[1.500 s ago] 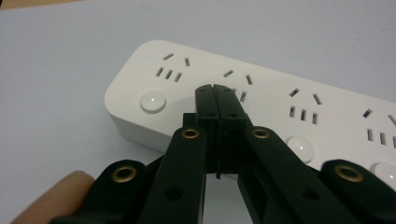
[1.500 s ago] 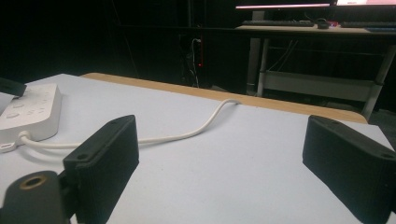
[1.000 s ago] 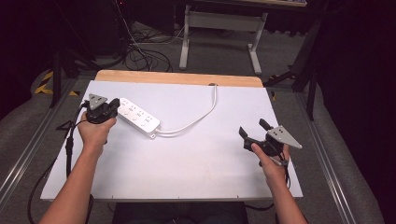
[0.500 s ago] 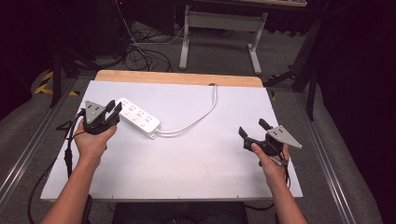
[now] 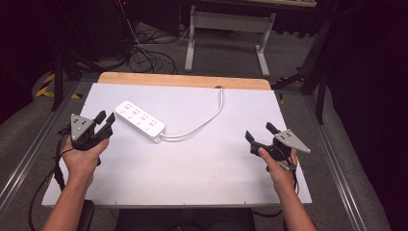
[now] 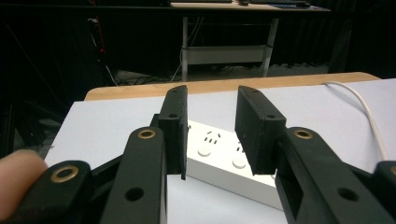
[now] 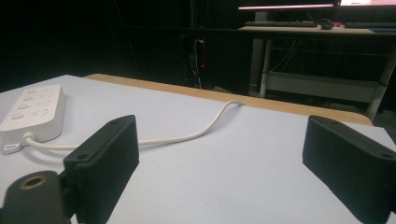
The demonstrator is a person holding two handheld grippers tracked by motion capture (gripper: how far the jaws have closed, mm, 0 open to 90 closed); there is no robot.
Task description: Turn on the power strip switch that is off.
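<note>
A white power strip (image 5: 140, 120) lies at the left middle of the white table (image 5: 202, 168), slanted, with its white cable (image 5: 199, 126) curving back to the table's far edge. My left gripper (image 5: 106, 118) hovers just left of the strip, jaws open with nothing between them; in the left gripper view the power strip (image 6: 224, 156) shows past the open gap of the left gripper (image 6: 211, 133). My right gripper (image 5: 260, 132) is held at the right side of the table, wide open and holding nothing. In the right gripper view the power strip (image 7: 30, 112) and cable (image 7: 205, 128) lie far ahead of the right gripper (image 7: 219, 154).
A wooden strip (image 5: 185, 80) runs along the table's far edge. Behind the table stand a metal desk frame (image 5: 226, 29) and loose floor cables (image 5: 144, 53). Metal rails (image 5: 337, 163) flank the table on both sides.
My left gripper has drawn back to the left and toward the person, away from the power strip's end. The right gripper has stayed put.
</note>
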